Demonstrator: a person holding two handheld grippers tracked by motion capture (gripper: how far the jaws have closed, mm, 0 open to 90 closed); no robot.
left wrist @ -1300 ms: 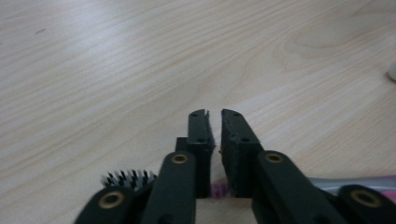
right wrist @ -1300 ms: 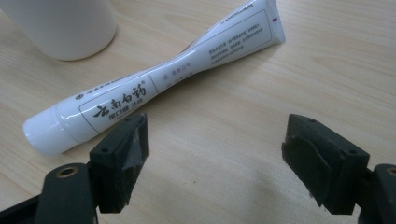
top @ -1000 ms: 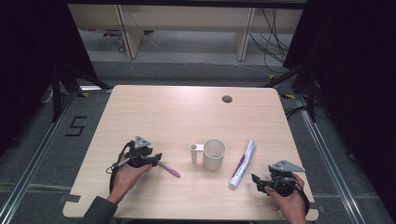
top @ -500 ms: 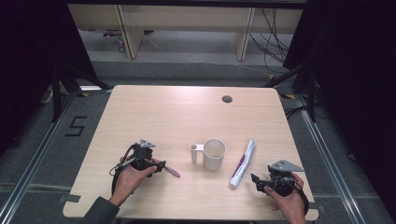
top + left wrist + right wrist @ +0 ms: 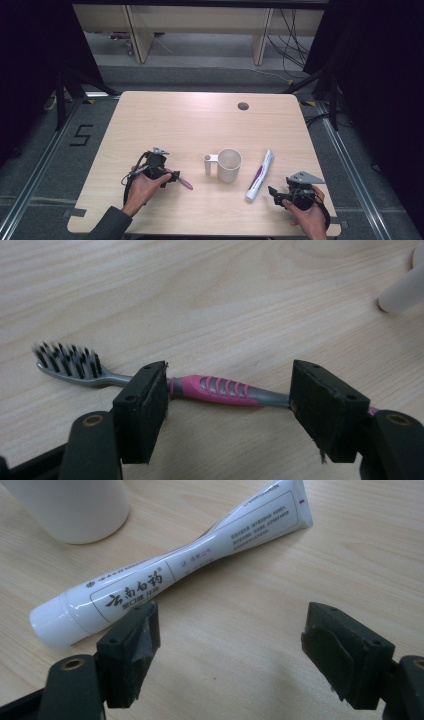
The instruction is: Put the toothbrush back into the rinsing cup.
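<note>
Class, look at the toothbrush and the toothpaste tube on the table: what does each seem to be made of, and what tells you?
Toothbrush: probably hard plastic, grey with pink ribbed grip that looks rubbery; dark and white bristles, likely nylon. Toothpaste tube: glossy white, likely soft plastic laminate; it shines and looks twisted mid-body.

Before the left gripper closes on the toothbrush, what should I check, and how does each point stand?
1. Left gripper jaws just opened, wide apart: ok.
2. Toothbrush flat on the table, handle running jaw to jaw rather than across the gap: not ok.
3. Pads touching the handle: cannot tell.
4. Mug upright, apart from the toothbrush: ok.
5. Right gripper open, holding nothing: ok.
6. Toothpaste tube lying flat beside the mug: ok.
</note>
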